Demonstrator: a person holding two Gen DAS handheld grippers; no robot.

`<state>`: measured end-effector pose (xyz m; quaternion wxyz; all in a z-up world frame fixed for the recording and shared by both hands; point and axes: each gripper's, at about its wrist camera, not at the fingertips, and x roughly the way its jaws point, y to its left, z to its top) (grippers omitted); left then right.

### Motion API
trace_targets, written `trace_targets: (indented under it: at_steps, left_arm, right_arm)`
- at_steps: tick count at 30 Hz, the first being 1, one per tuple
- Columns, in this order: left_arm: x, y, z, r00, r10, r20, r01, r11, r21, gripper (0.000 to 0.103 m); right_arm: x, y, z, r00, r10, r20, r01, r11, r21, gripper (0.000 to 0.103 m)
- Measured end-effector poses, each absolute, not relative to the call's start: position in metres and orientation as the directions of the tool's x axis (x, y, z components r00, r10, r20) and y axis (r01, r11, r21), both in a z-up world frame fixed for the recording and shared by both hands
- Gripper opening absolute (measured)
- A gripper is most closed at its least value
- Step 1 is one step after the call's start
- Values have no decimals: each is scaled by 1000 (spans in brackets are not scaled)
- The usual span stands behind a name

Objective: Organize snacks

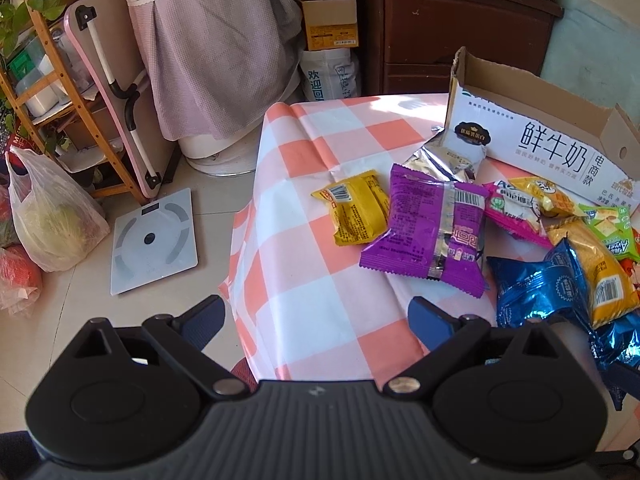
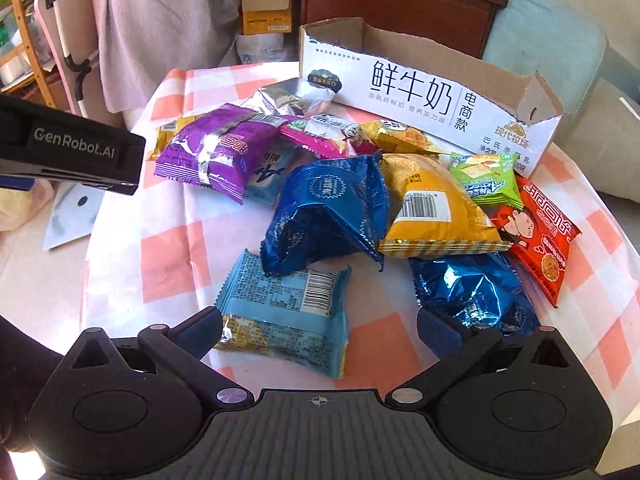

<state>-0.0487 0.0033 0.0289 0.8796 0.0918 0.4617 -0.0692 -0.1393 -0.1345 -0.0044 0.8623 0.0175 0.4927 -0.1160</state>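
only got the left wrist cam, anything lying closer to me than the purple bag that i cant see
Observer: Yes, a light blue packet lies at the near edge, between the right gripper fingers.
Operator: is right holding it
Observer: No, its jaws stand open around it.
Operator: whats at the far right of the pile
Observer: A red packet with a cartoon face, beside the orange bag.
Operator: box got anything in it
Observer: The milk carton box interior stays hidden in both views.

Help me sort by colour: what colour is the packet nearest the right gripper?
Light blue packet, clearest in the right wrist view.
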Motion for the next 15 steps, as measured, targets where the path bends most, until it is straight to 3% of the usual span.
trace_targets:
  at_steps: [15]
  left_arm:
    - [-77, -20, 38, 549, -81, -832, 280, 956, 92, 98]
  right_arm:
    - [-154, -192, 44, 468, -321, -823, 381, 914, -140, 103]
